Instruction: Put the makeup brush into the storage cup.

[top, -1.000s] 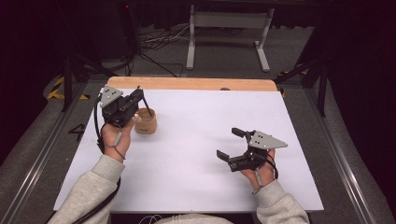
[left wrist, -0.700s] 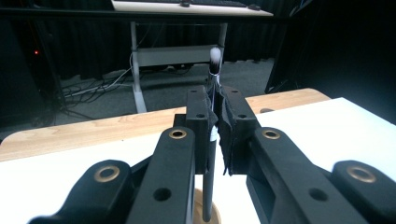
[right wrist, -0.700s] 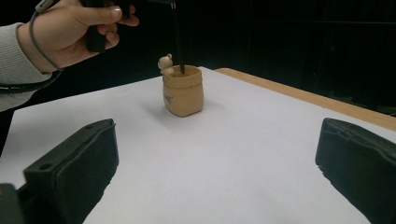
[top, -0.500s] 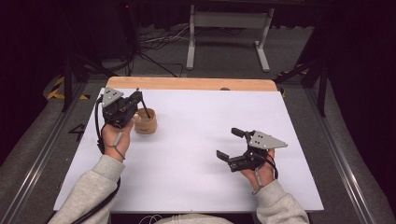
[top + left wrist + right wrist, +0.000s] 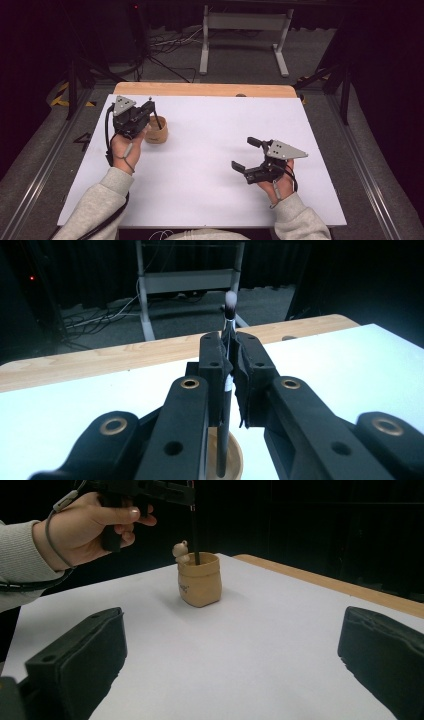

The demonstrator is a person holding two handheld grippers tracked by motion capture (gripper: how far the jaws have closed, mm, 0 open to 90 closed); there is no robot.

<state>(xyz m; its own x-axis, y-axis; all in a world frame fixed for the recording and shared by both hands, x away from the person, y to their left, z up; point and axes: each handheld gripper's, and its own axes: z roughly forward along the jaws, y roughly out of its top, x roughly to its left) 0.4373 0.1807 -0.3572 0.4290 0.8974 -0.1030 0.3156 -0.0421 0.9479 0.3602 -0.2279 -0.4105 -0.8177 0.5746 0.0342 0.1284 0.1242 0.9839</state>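
Nothing has moved since the earlier frame: the left gripper (image 5: 229,371) stays clenched on an upright brush (image 5: 228,315), its lower end inside the tan pot (image 5: 157,131) near the tabletop's far left corner; the right gripper (image 5: 246,154) rests released.

matt white table (image 5: 210,200), wooden edge (image 5: 200,89)
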